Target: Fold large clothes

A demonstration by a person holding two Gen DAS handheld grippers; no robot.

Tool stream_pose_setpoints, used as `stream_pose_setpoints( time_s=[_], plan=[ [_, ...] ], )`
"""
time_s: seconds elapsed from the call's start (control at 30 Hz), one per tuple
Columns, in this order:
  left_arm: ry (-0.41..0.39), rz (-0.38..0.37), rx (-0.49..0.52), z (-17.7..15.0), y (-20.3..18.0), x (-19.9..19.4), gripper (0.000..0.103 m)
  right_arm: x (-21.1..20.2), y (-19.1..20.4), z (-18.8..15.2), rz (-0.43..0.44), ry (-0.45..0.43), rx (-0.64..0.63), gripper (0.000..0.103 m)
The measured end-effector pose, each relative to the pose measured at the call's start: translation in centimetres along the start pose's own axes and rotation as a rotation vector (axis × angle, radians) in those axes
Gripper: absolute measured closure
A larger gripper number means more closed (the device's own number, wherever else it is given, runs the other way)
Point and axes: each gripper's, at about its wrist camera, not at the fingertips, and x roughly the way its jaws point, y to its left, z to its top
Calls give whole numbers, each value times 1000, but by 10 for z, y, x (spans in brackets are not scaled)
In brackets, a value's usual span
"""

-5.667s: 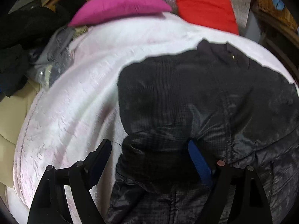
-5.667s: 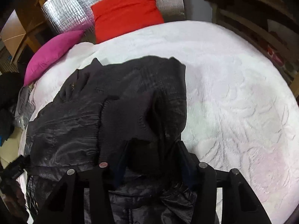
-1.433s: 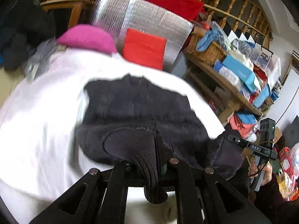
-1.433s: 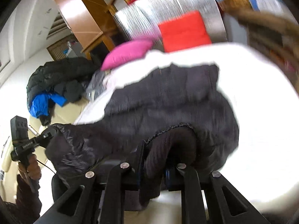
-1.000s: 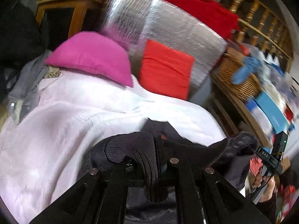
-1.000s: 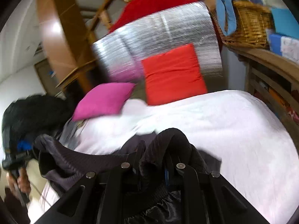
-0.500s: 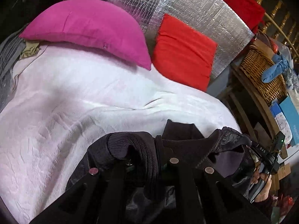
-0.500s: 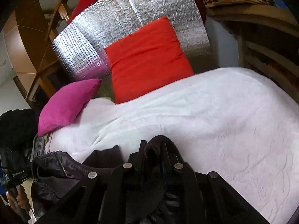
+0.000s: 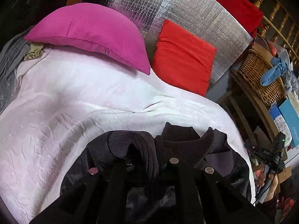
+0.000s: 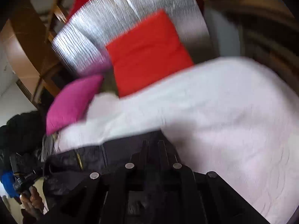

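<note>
On the white bedspread [image 9: 61, 115], two tongs, left [image 9: 156, 150] and right [image 10: 152, 149], each pinch one black jacket [image 9: 214, 149] below two cushions.

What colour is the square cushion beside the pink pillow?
Red cushion, clearest in the left wrist view.

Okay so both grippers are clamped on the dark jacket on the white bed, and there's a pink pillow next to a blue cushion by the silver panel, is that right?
Almost. The cushion beside the pink pillow is red, not blue, as the left wrist view shows. The rest holds: the left gripper and right gripper are shut on the dark jacket on the white bed.
</note>
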Motion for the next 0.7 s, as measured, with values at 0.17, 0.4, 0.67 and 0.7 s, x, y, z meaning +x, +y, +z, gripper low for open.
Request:
stream_pose_setpoints(
  time_s=[0.17,0.4,0.67,0.7],
  plan=[
    [4,4,25,2,-6,-7,94,24,5,-5,-46,143,-39,22],
    [23,18,33,3,-3,1,94,57,32,-17,-159,224,-254,22],
    [77,63,20,-2,10,27,94,81,59,-53,-300,284,-596,46],
    [83,68,14,-4,13,30,94,81,60,-55,-311,286,-604,53]
  ],
)
